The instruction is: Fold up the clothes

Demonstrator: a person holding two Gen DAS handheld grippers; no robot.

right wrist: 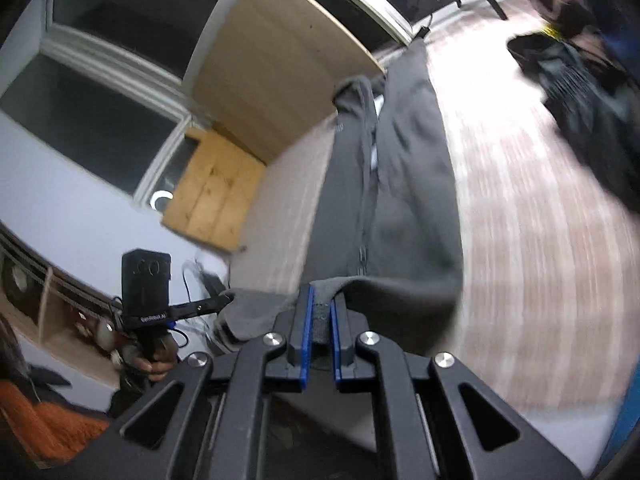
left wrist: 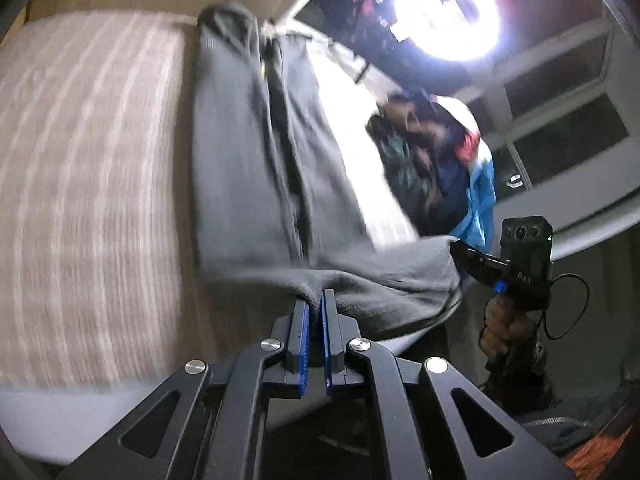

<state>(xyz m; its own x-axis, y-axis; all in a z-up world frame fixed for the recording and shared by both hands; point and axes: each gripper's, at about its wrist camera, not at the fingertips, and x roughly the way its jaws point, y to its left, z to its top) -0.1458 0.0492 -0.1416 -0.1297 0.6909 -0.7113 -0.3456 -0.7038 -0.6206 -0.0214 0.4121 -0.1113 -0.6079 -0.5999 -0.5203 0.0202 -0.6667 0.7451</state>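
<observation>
A dark grey zip-up hoodie (left wrist: 256,168) lies stretched along a striped beige bedcover (left wrist: 80,184), its hood at the far end. My left gripper (left wrist: 315,300) is shut on the hoodie's bottom hem, which is lifted and folded toward me. In the right wrist view the same grey hoodie (right wrist: 400,184) runs away from me, and my right gripper (right wrist: 320,296) is shut on the hem's other corner. Each view shows the other gripper held in a hand: the right gripper (left wrist: 480,258) and the left gripper (right wrist: 224,300).
A heap of mixed clothes (left wrist: 432,160) lies on the bed to the right of the hoodie, seen also as dark clothes (right wrist: 580,92). A wooden headboard (right wrist: 280,64), a wooden box (right wrist: 212,196), windows and a bright lamp (left wrist: 448,8) surround the bed. An orange fabric (right wrist: 40,420) lies low left.
</observation>
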